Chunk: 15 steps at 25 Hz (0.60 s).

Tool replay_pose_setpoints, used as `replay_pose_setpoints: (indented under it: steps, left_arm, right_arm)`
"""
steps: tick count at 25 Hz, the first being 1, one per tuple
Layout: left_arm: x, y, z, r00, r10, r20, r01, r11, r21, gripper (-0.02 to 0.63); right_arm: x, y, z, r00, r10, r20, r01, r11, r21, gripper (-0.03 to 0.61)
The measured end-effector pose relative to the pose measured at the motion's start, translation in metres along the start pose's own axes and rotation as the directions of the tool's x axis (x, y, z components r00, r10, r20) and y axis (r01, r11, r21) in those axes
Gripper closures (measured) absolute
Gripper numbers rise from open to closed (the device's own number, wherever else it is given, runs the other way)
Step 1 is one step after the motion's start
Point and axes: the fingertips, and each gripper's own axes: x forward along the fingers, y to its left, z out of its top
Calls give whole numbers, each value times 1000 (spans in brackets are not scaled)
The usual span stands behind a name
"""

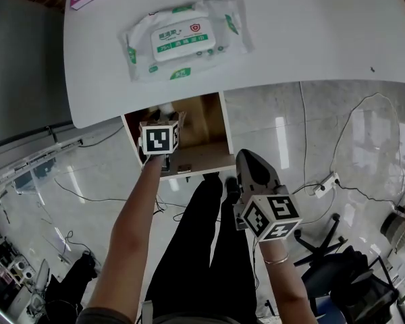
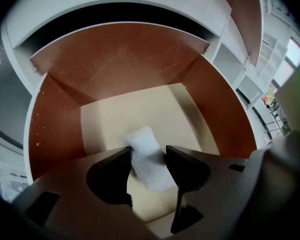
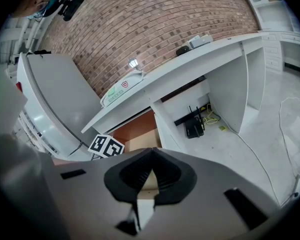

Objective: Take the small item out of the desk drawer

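Note:
The desk drawer (image 1: 212,155) stands pulled open under the white desktop (image 1: 310,25). In the left gripper view its brown walls (image 2: 55,129) surround a cream floor. A small white soft item (image 2: 149,159) lies near the drawer's front. My left gripper (image 2: 148,154) reaches down into the drawer, and its two dark jaws press against both sides of the item. In the head view only the left gripper's marker cube (image 1: 158,139) shows over the drawer. My right gripper (image 1: 246,157) hangs outside, just right of the drawer's front corner, shut and empty (image 3: 151,171).
A pack of wet wipes (image 1: 185,38) lies on the desktop above the drawer. The person's dark-trousered legs (image 1: 202,248) stand in front of it. Cables and a power strip (image 1: 324,184) trail over the glossy floor at right; an office chair (image 1: 337,275) stands at lower right.

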Motion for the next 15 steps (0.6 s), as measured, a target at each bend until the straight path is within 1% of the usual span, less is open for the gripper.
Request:
replay_pose_setpoints:
  steps: [5, 10, 15]
  left_arm:
    - [7, 0, 1, 1000, 4, -9, -4, 1000, 10, 396]
    - [15, -3, 1, 1000, 4, -23, -4, 1000, -15, 395]
    - [17, -3, 2, 999, 26, -32, -27, 999, -25, 397]
  right_arm:
    - [0, -2, -6, 1000, -6, -9, 6, 1000, 16, 574]
    - [-2, -2, -13, 1000, -12, -22, 13, 1000, 21, 574]
    - [-2, -4, -14, 1000, -18, -24, 18, 999, 27, 574]
